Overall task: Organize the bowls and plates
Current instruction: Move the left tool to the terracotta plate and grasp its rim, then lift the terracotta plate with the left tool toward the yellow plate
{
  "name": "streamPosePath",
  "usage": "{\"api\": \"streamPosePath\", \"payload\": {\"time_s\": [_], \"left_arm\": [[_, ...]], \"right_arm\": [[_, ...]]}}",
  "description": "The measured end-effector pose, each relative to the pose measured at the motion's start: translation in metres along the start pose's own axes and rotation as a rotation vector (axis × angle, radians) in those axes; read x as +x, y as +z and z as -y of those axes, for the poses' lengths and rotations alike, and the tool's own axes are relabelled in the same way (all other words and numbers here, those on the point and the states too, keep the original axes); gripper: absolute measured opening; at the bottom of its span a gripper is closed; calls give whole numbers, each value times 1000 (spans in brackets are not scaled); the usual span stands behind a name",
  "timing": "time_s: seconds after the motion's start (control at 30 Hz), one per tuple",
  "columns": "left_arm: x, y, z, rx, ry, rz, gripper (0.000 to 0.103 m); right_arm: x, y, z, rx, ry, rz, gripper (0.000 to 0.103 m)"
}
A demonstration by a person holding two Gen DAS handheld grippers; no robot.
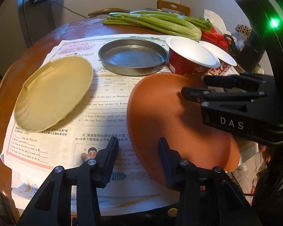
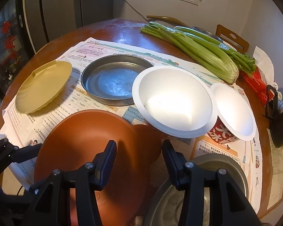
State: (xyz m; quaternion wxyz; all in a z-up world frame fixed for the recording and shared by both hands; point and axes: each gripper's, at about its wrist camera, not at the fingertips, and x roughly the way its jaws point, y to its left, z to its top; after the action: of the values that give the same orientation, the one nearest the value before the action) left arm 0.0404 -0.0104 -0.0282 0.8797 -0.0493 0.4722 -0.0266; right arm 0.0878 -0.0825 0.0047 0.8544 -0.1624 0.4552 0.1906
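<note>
Each hand-held gripper, left and right, gapes empty over the brown plate, while yellow plate, tin and bowls lie unstacked on the surface, sorting barely begun.

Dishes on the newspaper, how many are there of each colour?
Yellow: 1, the yellow plate
Orange: 1, the orange plate
Silver: 2, the metal pan and the metal bowl
Red and white: 2, the big red bowl and the small red bowl
Total: 6
</note>
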Motion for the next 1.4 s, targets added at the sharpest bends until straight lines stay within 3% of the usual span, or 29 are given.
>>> {"api": "streamPosePath", "payload": {"time_s": [0.67, 1.13, 1.4], "left_arm": [[3, 16, -65, -146, 80, 48, 41], [-15, 1, -86, -203, 20, 59, 41], [-21, -15, -86, -217, 25, 41, 41]], "right_arm": [[-3, 2, -26, -2, 144, -9, 50], [1, -4, -37, -13, 183, -36, 50], [-7, -15, -55, -52, 210, -46, 50]]}}
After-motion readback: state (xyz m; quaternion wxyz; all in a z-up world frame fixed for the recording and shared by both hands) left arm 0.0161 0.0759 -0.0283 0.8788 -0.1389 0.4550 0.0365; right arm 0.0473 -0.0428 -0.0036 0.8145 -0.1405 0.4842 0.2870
